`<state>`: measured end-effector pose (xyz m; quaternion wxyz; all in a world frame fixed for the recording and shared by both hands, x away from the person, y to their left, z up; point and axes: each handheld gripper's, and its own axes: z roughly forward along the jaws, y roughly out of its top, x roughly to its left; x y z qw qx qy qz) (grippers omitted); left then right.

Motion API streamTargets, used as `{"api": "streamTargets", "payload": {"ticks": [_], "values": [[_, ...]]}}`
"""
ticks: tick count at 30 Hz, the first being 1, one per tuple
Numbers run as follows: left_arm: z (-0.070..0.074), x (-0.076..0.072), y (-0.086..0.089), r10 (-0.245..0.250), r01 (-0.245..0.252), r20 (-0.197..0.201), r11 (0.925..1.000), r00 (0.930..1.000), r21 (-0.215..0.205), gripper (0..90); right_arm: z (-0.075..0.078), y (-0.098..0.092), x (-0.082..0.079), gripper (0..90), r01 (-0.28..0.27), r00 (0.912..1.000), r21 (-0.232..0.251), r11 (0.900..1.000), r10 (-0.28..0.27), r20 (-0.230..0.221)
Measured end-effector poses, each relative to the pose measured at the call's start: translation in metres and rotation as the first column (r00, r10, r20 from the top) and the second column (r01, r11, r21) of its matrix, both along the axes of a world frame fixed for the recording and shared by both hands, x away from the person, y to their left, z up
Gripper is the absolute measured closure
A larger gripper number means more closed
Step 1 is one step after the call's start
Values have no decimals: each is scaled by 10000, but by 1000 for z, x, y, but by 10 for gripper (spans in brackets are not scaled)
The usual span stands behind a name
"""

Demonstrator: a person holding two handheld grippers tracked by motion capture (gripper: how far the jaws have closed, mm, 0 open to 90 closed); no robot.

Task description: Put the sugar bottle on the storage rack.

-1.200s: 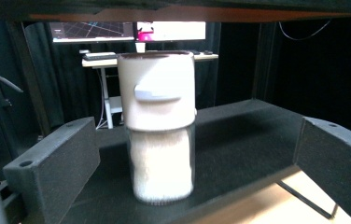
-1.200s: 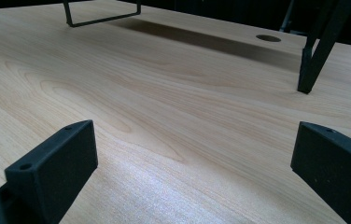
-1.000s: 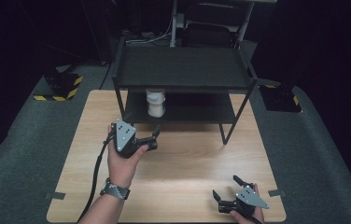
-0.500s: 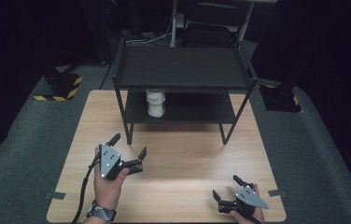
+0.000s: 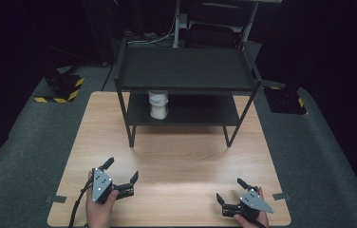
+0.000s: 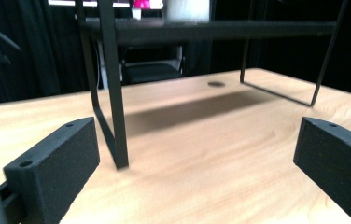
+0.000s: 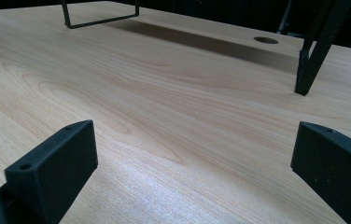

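Your left gripper (image 5: 121, 175) and right gripper (image 5: 231, 190) both rest low on the desk (image 5: 191, 161) in front of the black shelf rack (image 5: 186, 71), jaws spread wide and empty. A white container (image 5: 158, 104) stands on the rack's lower shelf.

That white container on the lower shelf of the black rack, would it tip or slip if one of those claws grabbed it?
The white container stands upright and looks taller than wide, so a push near its top would probably tip it. It seems round, so once on its side it may roll. Its surface looks smooth, perhaps plastic, so likely light and a little slippery. The rack's top shelf sits close above it, leaving little room.
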<state>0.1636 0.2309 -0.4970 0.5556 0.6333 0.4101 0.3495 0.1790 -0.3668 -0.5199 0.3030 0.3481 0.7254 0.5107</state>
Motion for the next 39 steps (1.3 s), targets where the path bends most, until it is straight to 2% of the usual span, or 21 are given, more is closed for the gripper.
{"api": "streamTargets", "payload": {"ticks": [5, 10, 11, 14, 16, 18, 21, 23, 27, 30, 33, 39], "values": [[-8, -5, 8, -16, 16, -345, 10000, 9994, 13, 4, -1, 0, -1, 5, 7, 10000, 10, 10000, -7, 41], [-17, -9, 15, 30, -12, -842, 9998, 9964, 206, 4, 0, -1, 0, 5, -60, 10000, -8, 10000, 60, 25], [-19, -10, 16, 62, -28, -1158, 9996, 9932, 293, 4, 0, -1, 0, 5, -77, 10000, -15, 10000, 77, 35], [-24, -12, 18, 33, 32, -1480, 9990, 9890, 442, 4, 0, -1, 1, 5, -96, 10000, -29, 10000, 96, 17], [-25, -12, 18, 67, 16, -1799, 9989, 9837, 461, 4, 0, 0, 2, 5, -107, 9999, -44, 9999, 107, 4], [-20, -11, 13, 348, -181, -1925, 9960, 9807, 878, 4, 1, 0, 2, 5, -115, 9999, -63, 9999, 115, -19], [-14, -6, 10, 231, 66, -2180, 9909, 9757, 1345, 5, 1, 1, 2, 5, -110, 9999, -111, 9999, 110, 7], [-14, -6, 10, 122, 198, -2124, 9889, 9771, 1476, 5, 1, 1, 2, 5, -100, 9999, -163, 9998, 100, -15], [-16, -6, 15, -47, 292, -2133, 9933, 9770, 1117, 4, 2, 2, 2, 5, -54, 10000, -178, 9998, 53, -51], [-17, -6, 16, -92, 314, -2080, 9941, 9781, 1034, 4, 3, 3, 2, 5, -44, 10000, -218, 9998, 43, -69], [-21, -8, 18, -278, 477, -1799, 9931, 9833, 1072, 4, 3, 4, 2, 5, -31, 10000, -245, 9997, 29, -61], [-22, -9, 17, -274, 468, -1715, 9928, 9848, 1105, 4, 3, 4, 3, 5, -28, 9999, -226, 9997, 25, -134]]}}
